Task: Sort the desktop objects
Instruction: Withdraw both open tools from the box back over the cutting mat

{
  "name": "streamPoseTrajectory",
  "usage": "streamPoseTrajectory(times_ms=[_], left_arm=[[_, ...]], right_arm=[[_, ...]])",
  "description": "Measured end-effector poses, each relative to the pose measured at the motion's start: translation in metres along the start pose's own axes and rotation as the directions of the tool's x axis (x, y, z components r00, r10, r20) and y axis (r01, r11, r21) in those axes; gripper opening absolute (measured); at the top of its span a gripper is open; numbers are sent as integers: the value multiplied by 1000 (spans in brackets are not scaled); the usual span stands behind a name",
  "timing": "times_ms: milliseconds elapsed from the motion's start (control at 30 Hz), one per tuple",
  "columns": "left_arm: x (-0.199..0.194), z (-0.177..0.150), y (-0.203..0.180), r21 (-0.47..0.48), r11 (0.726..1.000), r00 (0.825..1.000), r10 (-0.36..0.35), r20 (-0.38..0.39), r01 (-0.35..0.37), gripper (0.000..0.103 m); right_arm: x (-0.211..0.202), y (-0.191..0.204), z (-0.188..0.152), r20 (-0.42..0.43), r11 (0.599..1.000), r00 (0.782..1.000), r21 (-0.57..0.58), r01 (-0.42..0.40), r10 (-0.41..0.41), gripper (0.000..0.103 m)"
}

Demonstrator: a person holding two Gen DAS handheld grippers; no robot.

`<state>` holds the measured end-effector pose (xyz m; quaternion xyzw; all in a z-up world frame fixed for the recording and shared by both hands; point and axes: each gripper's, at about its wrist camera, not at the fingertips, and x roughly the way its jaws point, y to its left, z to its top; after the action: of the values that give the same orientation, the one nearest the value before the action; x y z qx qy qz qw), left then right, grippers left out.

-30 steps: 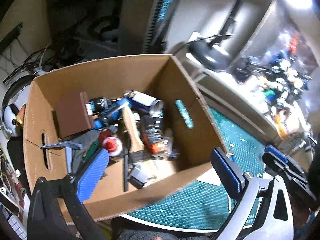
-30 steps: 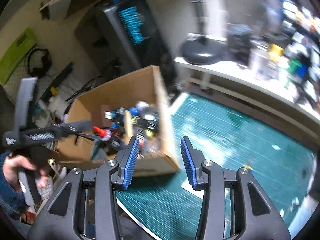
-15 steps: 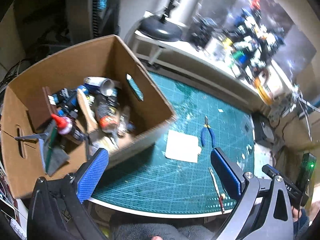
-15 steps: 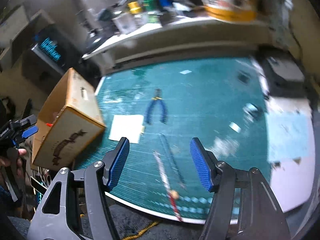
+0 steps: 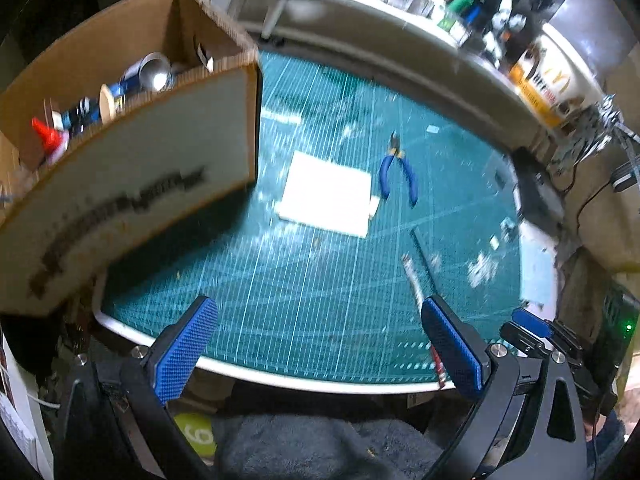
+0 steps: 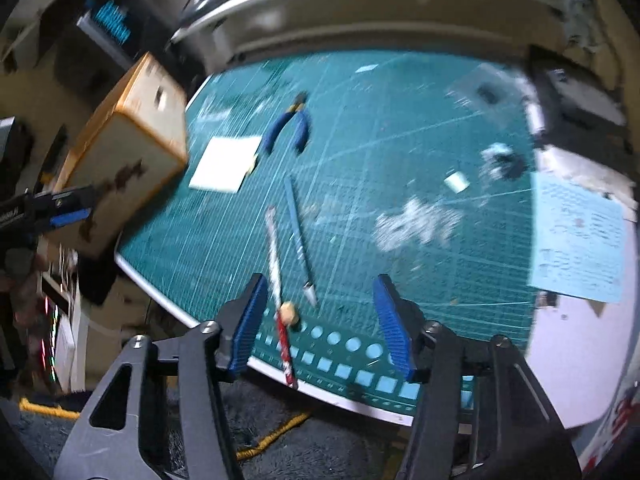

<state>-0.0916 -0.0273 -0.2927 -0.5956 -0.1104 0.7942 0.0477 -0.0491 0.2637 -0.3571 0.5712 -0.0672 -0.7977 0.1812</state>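
Observation:
Blue-handled pliers [image 5: 396,168] [image 6: 289,125] lie on the green cutting mat [image 5: 312,280] [image 6: 400,128] beside a white pad [image 5: 328,198] [image 6: 226,164]. A red-and-white stick with a cork on it [image 6: 278,288] [image 5: 420,304] and a grey craft knife [image 6: 298,240] lie near the mat's front edge. My right gripper [image 6: 322,322] hangs open just over that edge, the stick by its left finger. My left gripper [image 5: 316,344] is open and holds nothing, over the front edge. A cardboard box [image 5: 132,148] [image 6: 132,148] full of tools stands at the mat's left.
A raised white shelf [image 5: 400,40] crowded with small items runs along the back. Scraps of paper [image 6: 416,220] and a blue sheet [image 6: 580,240] lie at the mat's right. A black device [image 5: 536,196] sits at the right edge. My right gripper's tip shows in the left wrist view [image 5: 532,328].
Both views have swung away from the box and down onto the mat. The right gripper has come lower and closer to the stick and knife. Both grippers stay open.

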Motion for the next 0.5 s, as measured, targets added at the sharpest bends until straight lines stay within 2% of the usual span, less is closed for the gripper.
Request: streamPoseTrajectory(times_ms=[100, 167, 500], left_arm=[[7, -11, 3, -15, 1000, 1000, 10, -18, -11, 103], [9, -17, 6, -22, 1000, 1000, 15, -23, -15, 103], [5, -26, 14, -28, 999, 999, 24, -26, -25, 103]], right_arm=[[13, 15, -11, -32, 994, 999, -105, 12, -16, 37], [19, 25, -17, -33, 984, 999, -173, 33, -39, 36], [57, 44, -29, -64, 946, 990, -309, 104, -130, 34]])
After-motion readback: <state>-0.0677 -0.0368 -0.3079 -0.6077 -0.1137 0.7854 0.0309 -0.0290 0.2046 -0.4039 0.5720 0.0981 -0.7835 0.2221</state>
